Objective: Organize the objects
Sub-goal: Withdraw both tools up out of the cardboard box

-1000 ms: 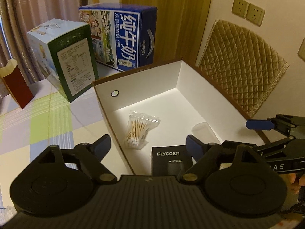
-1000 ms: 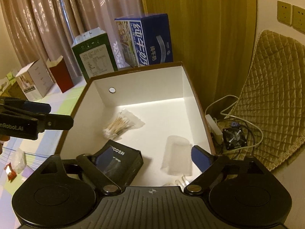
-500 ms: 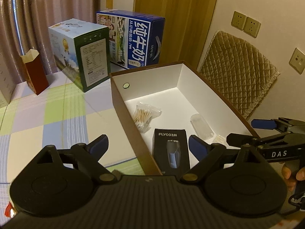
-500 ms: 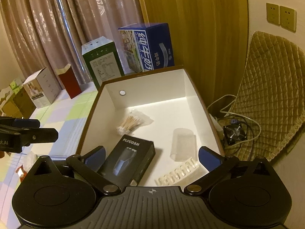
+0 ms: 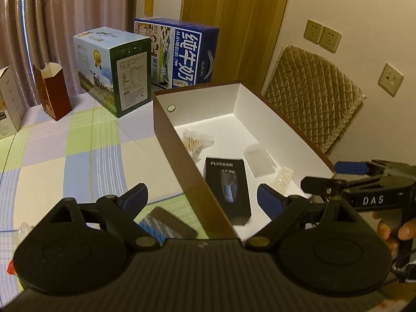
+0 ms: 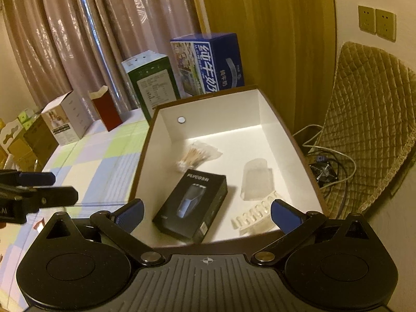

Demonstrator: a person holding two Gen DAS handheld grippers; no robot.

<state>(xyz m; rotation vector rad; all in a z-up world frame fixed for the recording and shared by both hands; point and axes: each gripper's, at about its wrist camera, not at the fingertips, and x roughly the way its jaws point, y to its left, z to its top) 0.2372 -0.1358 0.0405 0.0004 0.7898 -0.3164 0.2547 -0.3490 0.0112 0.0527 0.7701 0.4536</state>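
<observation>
Both tools stand wide open and hold nothing. The left tool (image 5: 201, 196) hovers over the near wall of the brown storage box (image 5: 182, 140), apparently poised between it and a dark striped item (image 5: 166, 225) lying loose on the checked bench (image 5: 65, 156). The right tool (image 6: 206, 212) hangs above the box's near end. Inside lie a black Flyco shaver carton (image 6: 191, 204), a cotton-swab bag (image 6: 197, 153), a clear cap (image 6: 256, 180) and a ribbed plastic strip (image 6: 253, 217), seemingly gathered there for tidiness.
</observation>
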